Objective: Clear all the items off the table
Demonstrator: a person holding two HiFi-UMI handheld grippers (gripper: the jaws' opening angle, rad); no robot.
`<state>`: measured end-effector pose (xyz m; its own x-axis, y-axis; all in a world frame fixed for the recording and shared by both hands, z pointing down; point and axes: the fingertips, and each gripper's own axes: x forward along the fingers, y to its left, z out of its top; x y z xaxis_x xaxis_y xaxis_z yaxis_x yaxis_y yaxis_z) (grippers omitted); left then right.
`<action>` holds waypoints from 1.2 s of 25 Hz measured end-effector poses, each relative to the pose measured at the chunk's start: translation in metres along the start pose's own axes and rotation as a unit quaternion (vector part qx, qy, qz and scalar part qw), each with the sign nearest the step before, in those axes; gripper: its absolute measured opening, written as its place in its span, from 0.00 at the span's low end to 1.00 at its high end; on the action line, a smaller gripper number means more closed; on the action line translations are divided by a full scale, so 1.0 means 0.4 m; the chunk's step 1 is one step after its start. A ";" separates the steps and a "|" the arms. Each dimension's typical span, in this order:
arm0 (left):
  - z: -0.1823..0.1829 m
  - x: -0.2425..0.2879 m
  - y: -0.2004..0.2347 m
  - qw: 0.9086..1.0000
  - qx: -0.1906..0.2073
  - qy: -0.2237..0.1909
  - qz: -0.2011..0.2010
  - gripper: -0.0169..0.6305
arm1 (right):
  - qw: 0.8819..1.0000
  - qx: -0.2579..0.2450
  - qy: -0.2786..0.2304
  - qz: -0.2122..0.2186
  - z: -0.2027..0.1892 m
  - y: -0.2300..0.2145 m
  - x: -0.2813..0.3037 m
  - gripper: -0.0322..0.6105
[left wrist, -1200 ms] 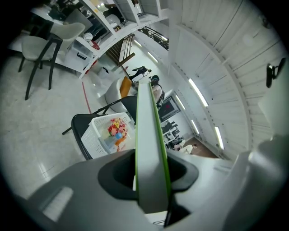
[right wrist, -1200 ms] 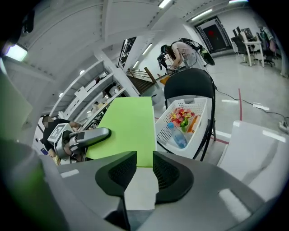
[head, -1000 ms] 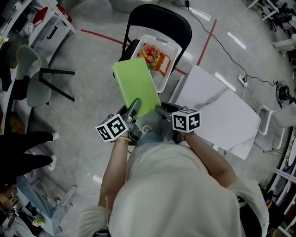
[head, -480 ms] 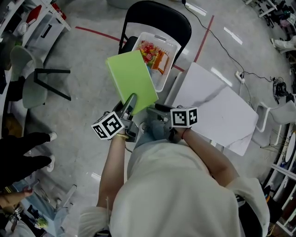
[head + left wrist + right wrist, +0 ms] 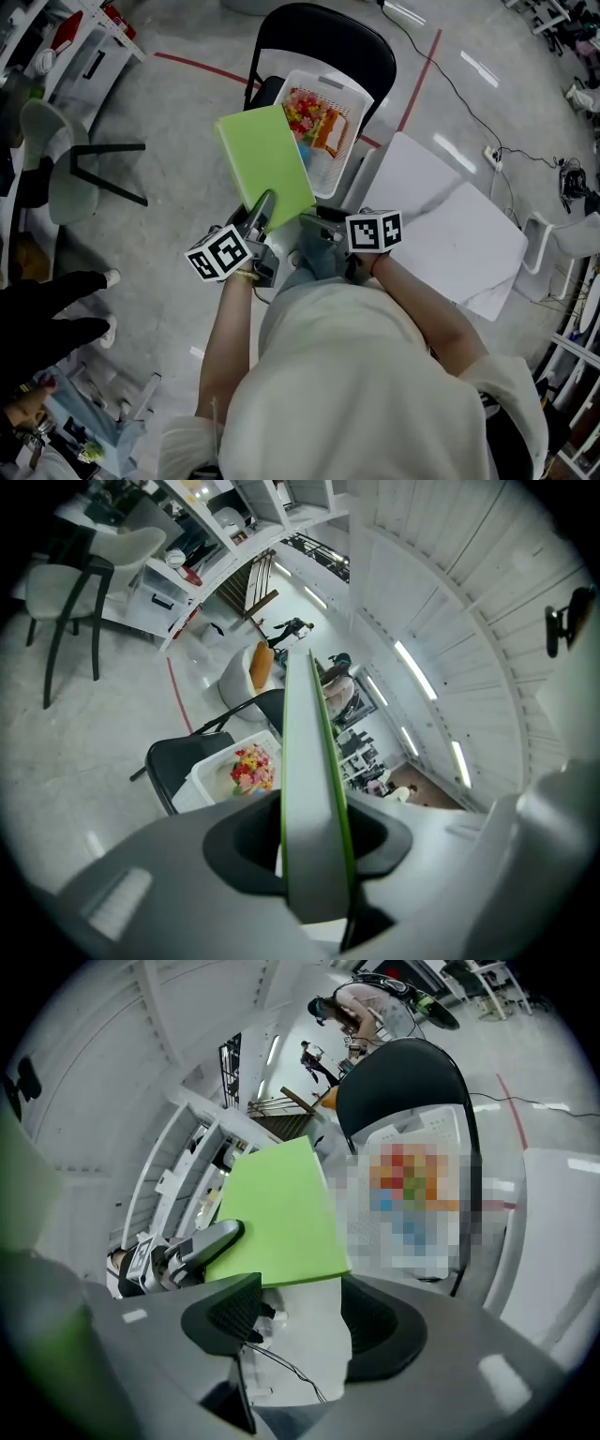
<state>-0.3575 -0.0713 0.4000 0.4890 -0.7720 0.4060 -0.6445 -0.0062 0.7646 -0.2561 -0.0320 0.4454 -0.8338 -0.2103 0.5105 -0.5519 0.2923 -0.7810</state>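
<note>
Right gripper (image 5: 317, 223) has let go. Its jaws have just been opening and now stand apart with nothing between them, and the green board (image 5: 265, 164) has swung left, clear of them, since a second ago. Left gripper (image 5: 266, 208) has it alone, pinched on the near edge, jaws narrow around it.

Hard to see much past that. In the left gripper view the board (image 5: 314, 789) is only an edge-on sliver, its face not showing. From the head view its far corner covers the left rim of the white basket (image 5: 354, 105), and the person's torso (image 5: 366, 394) hides whatever is below the grippers. The basket's contents are blurred out in the right gripper view.

The board itself is flat, plain lime green, rectangular with rounded corners. It is held tilted in the air over the floor (image 5: 178, 122), left of the white table (image 5: 459, 234), just before the black chair (image 5: 328, 33) that carries the basket.
</note>
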 end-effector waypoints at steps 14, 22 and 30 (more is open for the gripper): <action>0.078 0.129 0.098 0.992 0.072 0.056 0.083 0.24 | 0.998 -0.026 0.047 -0.027 0.080 -0.056 0.049 0.41; 0.113 0.233 0.130 0.978 0.137 0.097 0.125 0.24 | 0.998 -0.027 0.046 -0.039 0.150 -0.100 0.059 0.41; 0.103 0.323 0.174 0.948 0.216 0.158 0.175 0.24 | 0.997 -0.034 0.047 -0.047 0.204 -0.133 0.065 0.35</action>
<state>-0.3632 -0.1977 0.4849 0.3089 -0.5470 0.7781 -0.9466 -0.0979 0.3071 -0.2472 -0.1290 0.4711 -0.7741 -0.1528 0.6143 -0.6249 0.3391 -0.7032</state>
